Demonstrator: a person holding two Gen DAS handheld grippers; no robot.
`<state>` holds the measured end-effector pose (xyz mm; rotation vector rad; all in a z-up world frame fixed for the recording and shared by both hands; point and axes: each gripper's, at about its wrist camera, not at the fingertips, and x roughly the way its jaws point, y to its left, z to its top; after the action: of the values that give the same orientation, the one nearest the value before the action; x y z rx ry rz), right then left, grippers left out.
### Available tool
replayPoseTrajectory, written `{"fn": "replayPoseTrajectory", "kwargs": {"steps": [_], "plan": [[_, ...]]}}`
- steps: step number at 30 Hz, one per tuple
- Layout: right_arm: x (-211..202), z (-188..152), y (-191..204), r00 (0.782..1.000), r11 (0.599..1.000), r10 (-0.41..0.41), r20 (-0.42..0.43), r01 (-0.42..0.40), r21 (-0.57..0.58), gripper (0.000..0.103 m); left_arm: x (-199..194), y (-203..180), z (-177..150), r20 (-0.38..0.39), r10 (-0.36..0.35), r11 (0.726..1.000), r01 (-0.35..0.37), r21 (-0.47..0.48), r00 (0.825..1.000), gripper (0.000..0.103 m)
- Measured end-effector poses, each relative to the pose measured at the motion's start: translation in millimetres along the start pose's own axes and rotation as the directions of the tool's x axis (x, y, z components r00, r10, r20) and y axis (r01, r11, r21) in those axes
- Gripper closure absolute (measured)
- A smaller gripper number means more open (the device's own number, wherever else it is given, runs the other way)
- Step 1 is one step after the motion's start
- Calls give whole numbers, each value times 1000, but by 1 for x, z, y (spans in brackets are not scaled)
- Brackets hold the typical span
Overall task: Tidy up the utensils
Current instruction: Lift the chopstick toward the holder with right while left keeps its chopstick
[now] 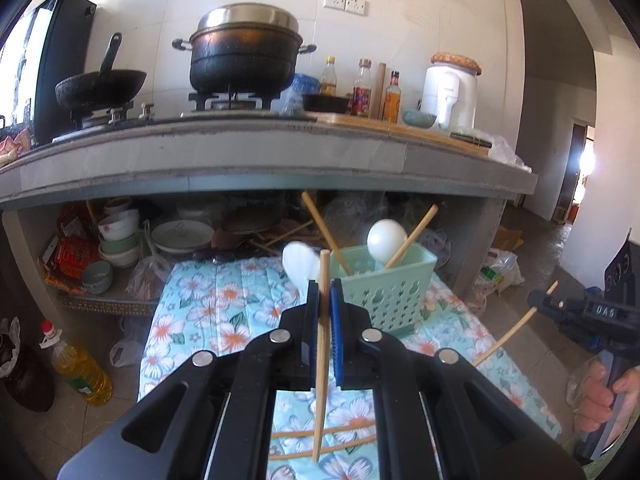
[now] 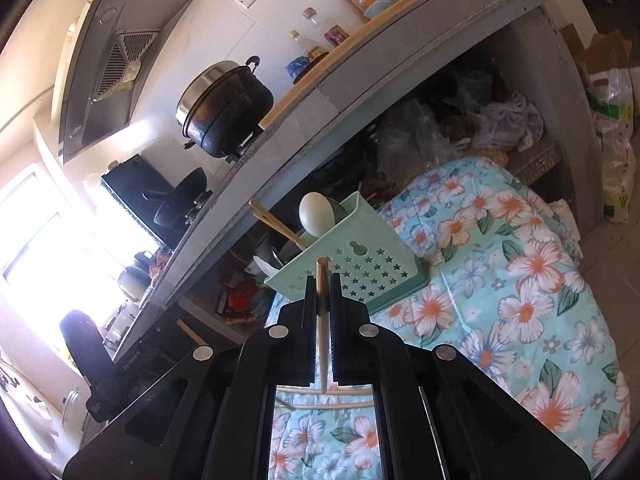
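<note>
Each gripper's jaws pinched one thin, pale wooden chopstick, the left gripper [image 1: 325, 300] and right gripper [image 2: 322, 296] holding theirs mid-shaft at frame centre, light, stiff and likely slippery, before the mint-green perforated plastic holder [image 1: 386, 288] on the floral cloth [image 1: 208, 304]

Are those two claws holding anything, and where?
Yes. The left claw and the right claw each pinch one wooden chopstick near its upper, thicker end.

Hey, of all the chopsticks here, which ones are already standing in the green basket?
The two chopsticks leaning out of the green basket beside the white spoon. The others lie flat on the floral cloth or sit clamped in the grippers.
</note>
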<state>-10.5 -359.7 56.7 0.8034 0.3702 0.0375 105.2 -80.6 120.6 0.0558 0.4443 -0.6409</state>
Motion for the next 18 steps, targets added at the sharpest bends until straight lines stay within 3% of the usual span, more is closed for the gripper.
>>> {"fn": "replayPoseTrajectory", "kwargs": {"steps": [6,12,18], "plan": [[-10,7,3,1000,1000,3,31,-3,-15,99,-6,-2,46,127,-53,998,58,-34,991,98],[-18,11,5,999,1000,2,48,-1,-24,99,-7,-6,96,294,-68,994,88,-57,953,98],[-18,11,9,999,1000,2,45,-1,-27,99,20,-17,130,361,-67,993,96,-62,930,98]]}}
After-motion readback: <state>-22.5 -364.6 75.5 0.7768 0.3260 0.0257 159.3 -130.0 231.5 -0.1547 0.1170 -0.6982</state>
